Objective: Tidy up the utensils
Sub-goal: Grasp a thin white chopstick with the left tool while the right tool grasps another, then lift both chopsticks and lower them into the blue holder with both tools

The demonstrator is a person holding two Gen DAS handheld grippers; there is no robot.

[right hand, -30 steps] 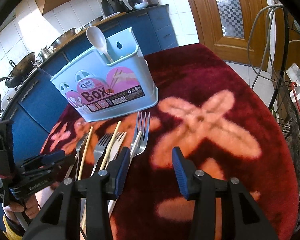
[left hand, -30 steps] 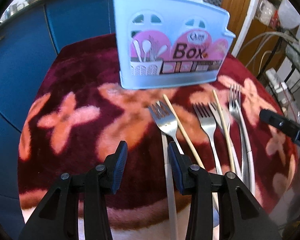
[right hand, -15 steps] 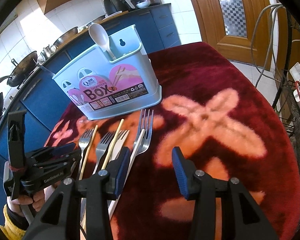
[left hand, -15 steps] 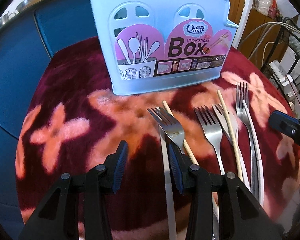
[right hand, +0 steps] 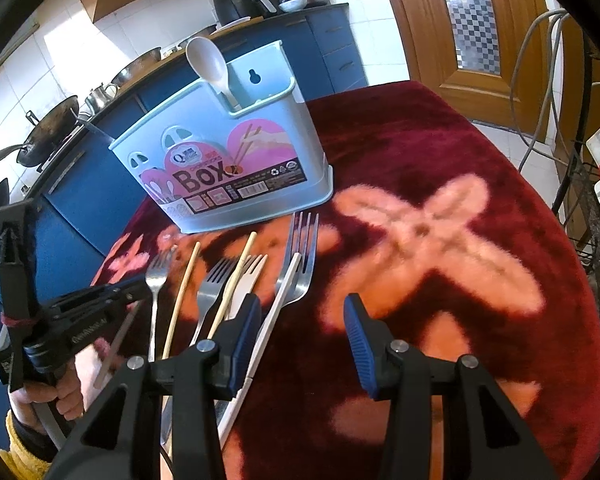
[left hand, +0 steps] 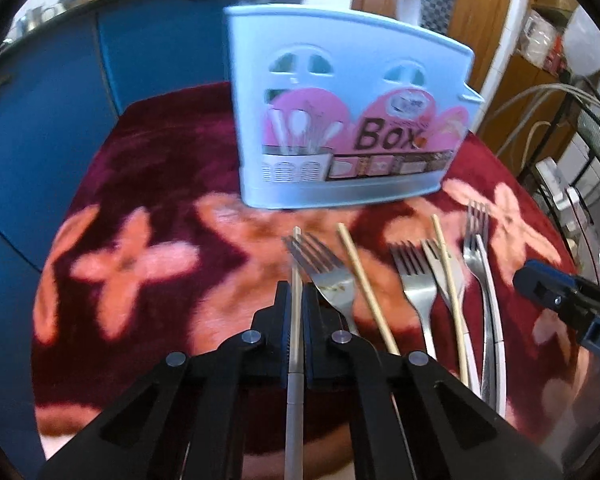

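A chopstick (left hand: 296,280), near the bench's (left hand: 148,184) front edge, is pinched in the left hand-held gripper (left hand: 296,300). Forks (left hand: 414,284) lie rightward; the utensil box (left hand: 340,128) stands behind. The right hand-held gripper (right hand: 300,320) hangs spread, empty.

Bright daylight, fisheye-warped edges, left view motion-blurred.

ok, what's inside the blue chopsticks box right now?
The right wrist view shows one white spoon standing in the end compartment of the blue chopsticks box. The front wall hides the other compartments, so their contents cannot be seen.
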